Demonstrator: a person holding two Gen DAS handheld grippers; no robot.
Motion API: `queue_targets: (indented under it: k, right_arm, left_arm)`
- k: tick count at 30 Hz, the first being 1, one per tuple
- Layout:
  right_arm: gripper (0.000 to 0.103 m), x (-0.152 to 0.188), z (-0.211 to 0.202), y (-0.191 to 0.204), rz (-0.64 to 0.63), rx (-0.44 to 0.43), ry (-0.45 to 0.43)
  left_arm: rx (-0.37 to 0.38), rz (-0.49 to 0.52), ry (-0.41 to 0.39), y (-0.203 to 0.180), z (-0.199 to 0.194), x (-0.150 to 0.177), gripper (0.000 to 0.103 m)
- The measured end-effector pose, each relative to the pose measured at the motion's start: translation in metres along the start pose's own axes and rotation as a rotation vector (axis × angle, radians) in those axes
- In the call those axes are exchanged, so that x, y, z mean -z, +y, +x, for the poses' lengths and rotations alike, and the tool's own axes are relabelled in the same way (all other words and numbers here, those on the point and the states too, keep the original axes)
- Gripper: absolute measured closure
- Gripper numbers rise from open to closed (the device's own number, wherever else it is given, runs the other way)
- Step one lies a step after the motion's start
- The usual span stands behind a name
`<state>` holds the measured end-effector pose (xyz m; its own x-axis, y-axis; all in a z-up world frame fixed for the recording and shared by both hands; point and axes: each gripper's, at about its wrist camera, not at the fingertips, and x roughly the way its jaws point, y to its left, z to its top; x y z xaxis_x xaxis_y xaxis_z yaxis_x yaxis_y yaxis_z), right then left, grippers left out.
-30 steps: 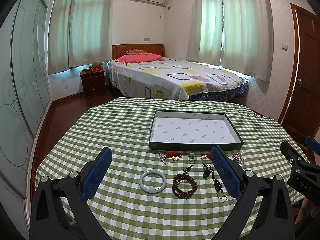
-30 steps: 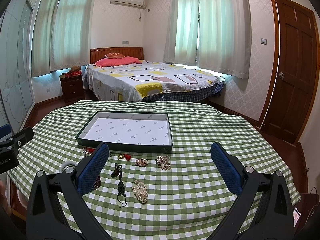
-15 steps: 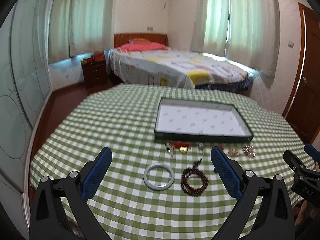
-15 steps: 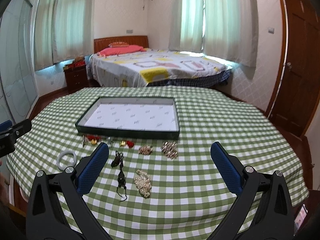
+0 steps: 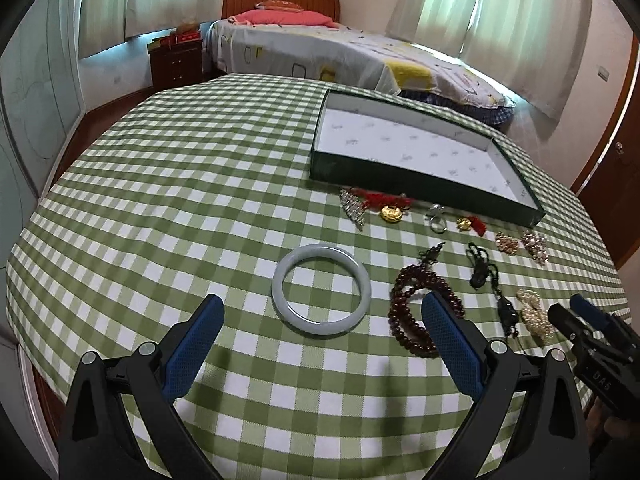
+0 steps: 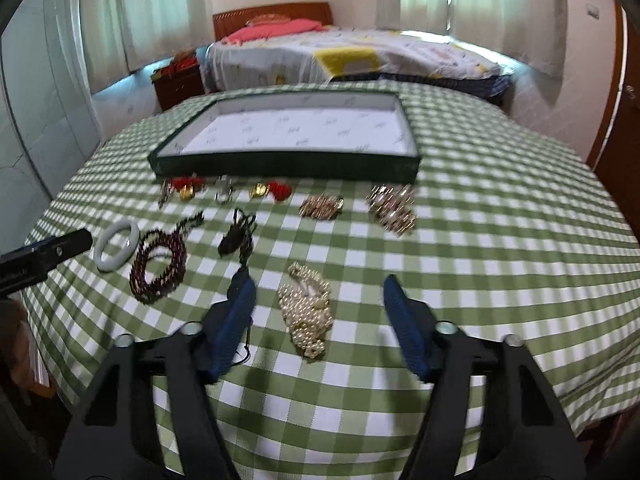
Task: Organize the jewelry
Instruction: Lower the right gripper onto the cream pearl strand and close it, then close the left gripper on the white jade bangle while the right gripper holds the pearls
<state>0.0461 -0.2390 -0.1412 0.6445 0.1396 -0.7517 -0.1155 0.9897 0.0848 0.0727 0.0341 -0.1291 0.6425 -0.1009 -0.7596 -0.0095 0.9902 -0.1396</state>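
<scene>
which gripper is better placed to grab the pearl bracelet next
Right. The right hand-held gripper is open with the pearl bracelet lying between its fingers. The left hand-held gripper is lined up on the jade bangle instead.

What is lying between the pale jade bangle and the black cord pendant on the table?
The dark red bead bracelet lies between the jade bangle and the black cord pendant; the left wrist view shows it best.
</scene>
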Motion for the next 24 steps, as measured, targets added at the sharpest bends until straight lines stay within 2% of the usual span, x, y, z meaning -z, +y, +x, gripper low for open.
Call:
queue_targets:
  k: [5, 7, 8, 9, 10, 20, 24]
  right_arm:
    - [0.060, 0.006, 0.018, -0.002, 0.009, -0.016, 0.053]
    - [0.063, 0.006, 0.019, -0.002, -0.002, -0.012, 0.050]
    - [0.067, 0.006, 0.020, -0.001, -0.017, -0.002, 0.049]
    - [0.077, 0.006, 0.020, -0.001, -0.028, -0.004, 0.047]
    - [0.079, 0.006, 0.020, -0.001, -0.029, -0.005, 0.047]
    - [0.081, 0.001, 0.023, -0.011, 0.007, -0.027, 0.045]
    - [0.081, 0.001, 0.024, -0.011, 0.008, -0.030, 0.043]
  left_arm:
    - [-0.011, 0.008, 0.026, 0.000, 0.013, -0.001, 0.007]
    - [-0.015, 0.007, 0.038, 0.001, 0.018, -0.001, 0.007]
    - [-0.017, 0.008, 0.041, 0.000, 0.021, -0.002, 0.007]
    - [-0.019, 0.009, 0.044, 0.000, 0.023, -0.002, 0.007]
    - [-0.021, 0.011, 0.049, 0.000, 0.025, -0.002, 0.007]
    - [-0.094, 0.066, 0.058, 0.003, 0.050, -0.008, 0.007]
    - [-0.068, 0.069, 0.074, 0.003, 0.055, -0.008, 0.007]
